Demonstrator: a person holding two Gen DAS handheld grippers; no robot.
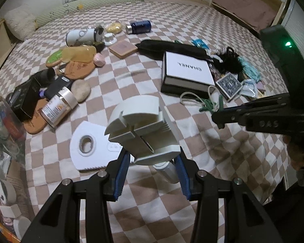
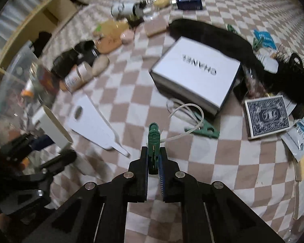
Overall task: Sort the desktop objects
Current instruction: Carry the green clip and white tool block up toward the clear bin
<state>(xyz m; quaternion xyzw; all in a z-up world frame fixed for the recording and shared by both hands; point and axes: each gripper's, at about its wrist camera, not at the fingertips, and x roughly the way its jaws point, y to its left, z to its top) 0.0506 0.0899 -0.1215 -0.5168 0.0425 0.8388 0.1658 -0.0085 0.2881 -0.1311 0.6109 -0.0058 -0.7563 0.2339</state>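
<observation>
My left gripper [image 1: 152, 160] is shut on a white plastic slotted holder [image 1: 140, 127] and holds it above the checked bedcover. My right gripper [image 2: 153, 158] is shut on a green clothes peg [image 2: 153, 139], lifted off the cover; the right gripper also shows in the left wrist view [image 1: 218, 119]. A second green peg [image 2: 202, 129] lies by a white cord [image 2: 184, 109] in front of the white Chanel box [image 2: 194, 70]. A flat white card with a tape roll [image 1: 89, 147] lies below the holder.
A deck of blue cards [image 2: 266, 119], black feathers [image 2: 289, 77], sachets [image 2: 300, 137] lie right. A jar [image 1: 58, 107], stone [image 1: 81, 90], black boxes [image 1: 26, 99], wooden boards [image 1: 79, 68], mug [image 1: 81, 37], blue can [image 1: 138, 26] lie left and far. A clear bin [image 2: 20, 85] stands left.
</observation>
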